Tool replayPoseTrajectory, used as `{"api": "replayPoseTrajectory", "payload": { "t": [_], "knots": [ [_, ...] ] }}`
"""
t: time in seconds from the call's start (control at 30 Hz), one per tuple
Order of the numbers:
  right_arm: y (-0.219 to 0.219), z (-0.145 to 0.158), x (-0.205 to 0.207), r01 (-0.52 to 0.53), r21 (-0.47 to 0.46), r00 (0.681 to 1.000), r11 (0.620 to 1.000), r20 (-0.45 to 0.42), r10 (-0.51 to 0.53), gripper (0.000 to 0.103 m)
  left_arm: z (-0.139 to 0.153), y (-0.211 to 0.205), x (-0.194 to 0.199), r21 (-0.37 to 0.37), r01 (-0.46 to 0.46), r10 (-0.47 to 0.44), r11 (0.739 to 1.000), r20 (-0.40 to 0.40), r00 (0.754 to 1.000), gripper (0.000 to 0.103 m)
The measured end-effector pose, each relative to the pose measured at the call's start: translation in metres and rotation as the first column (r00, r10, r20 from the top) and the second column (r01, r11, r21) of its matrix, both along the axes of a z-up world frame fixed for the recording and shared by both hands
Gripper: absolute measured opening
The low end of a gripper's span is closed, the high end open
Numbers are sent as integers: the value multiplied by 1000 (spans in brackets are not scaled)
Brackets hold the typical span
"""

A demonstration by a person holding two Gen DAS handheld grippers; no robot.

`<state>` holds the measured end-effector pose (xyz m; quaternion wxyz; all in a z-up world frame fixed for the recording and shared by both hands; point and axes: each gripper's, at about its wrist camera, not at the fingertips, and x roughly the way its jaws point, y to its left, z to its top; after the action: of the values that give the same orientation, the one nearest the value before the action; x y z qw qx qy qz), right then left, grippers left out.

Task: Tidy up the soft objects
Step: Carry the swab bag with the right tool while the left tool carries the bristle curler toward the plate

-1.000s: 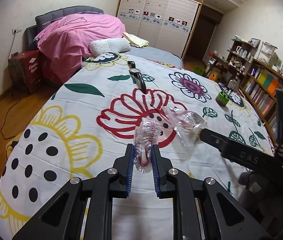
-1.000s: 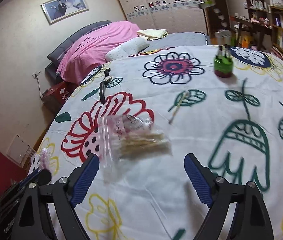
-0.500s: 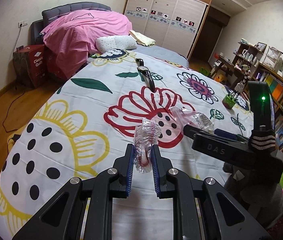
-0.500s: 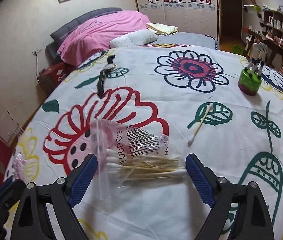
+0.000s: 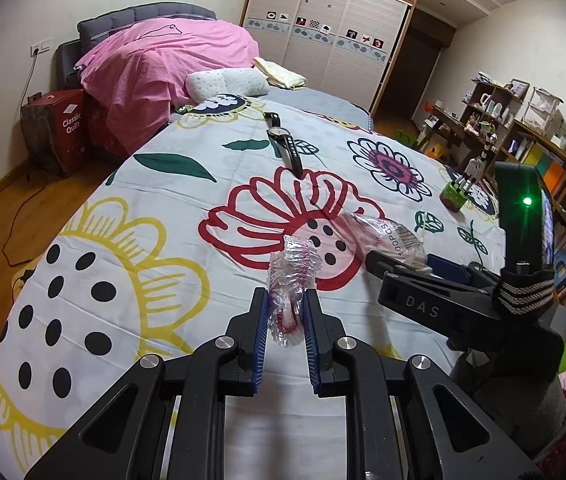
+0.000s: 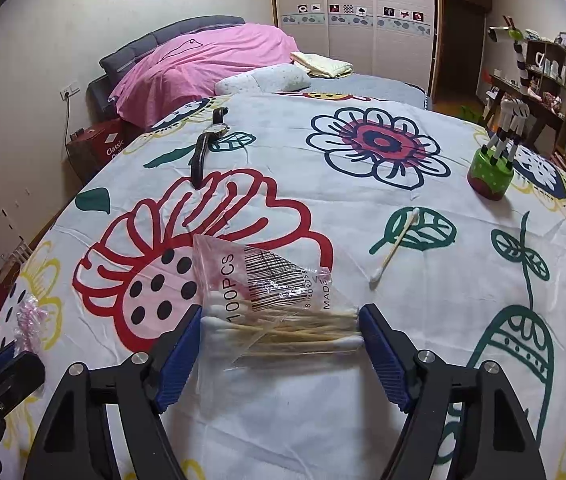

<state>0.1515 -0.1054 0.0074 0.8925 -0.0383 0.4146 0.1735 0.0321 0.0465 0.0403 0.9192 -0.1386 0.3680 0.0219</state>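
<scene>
A crumpled clear plastic packet (image 5: pixel 293 268) with pink and red contents is pinched upright in my left gripper (image 5: pixel 286 300), which is shut on it above the flowered cloth. A clear zip bag of cotton swabs (image 6: pixel 267 288), printed "100PCS", lies flat on the cloth. My right gripper (image 6: pixel 281 316) straddles its near end, and its jaws are closing. The blue pads (image 6: pixel 187 336) have come to the swab tips on both sides, and the bag still rests on the cloth. In the left wrist view the right gripper (image 5: pixel 407 262) sits low at the bag (image 5: pixel 387 232).
A loose cotton swab (image 6: pixel 395 246) lies on a green leaf print, right of the bag. A black watch (image 6: pixel 203 148) lies farther back. A striped figure on a green base (image 6: pixel 491 172) stands at the right. Behind the table is a bed with a pink quilt (image 5: pixel 171 56); bookshelves line the right wall.
My right gripper has come forward and down onto the swab bag, and its jaws have narrowed around it. The left gripper and its packet have stayed put.
</scene>
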Motion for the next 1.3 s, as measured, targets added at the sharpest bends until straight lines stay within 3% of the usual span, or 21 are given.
{"api": "replayPoseTrajectory", "payload": {
  "t": [0.63,1.3],
  "knots": [
    [-41,9,-47,76,94,997,993,-17,-74,80,-1,-9,0,1,51,-51,999,3,999,18],
    [-76,23,-106,132,136,990,982,26,-136,80,-6,-42,-5,20,187,-187,982,-3,982,18]
  ]
}}
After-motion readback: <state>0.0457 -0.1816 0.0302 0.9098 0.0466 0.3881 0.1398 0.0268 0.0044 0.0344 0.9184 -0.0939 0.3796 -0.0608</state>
